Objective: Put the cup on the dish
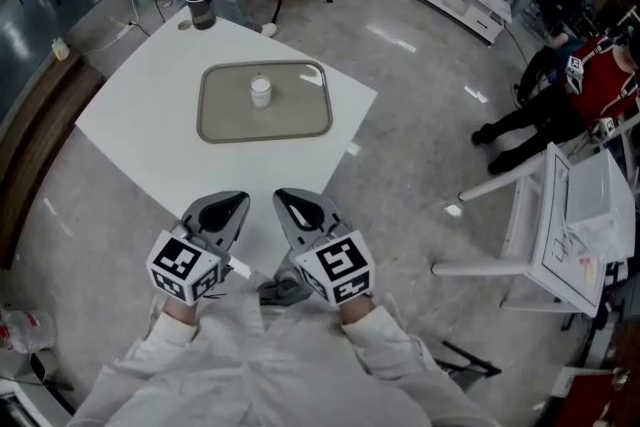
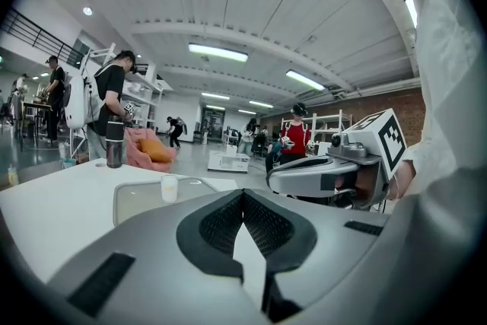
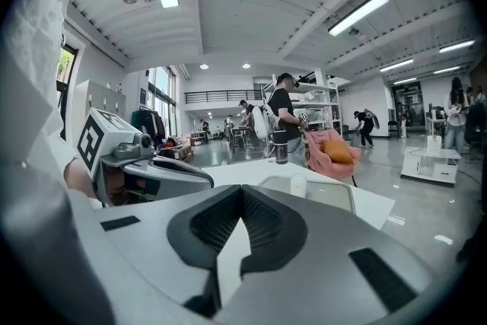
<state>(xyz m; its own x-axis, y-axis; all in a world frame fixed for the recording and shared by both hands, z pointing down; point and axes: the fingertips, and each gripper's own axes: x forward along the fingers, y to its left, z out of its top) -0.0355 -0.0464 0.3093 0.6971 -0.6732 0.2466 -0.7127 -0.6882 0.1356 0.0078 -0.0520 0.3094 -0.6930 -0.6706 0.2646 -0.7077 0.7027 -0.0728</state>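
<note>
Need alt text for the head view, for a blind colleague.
A small white cup stands on a grey dish on a white table. The left gripper and right gripper hover shut and empty over its near corner.

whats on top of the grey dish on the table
Only a small white cup, standing upright near the middle of the dish. The rest of the dish shows bare. The spot under the cup is covered, and its contents are too small to tell.
</note>
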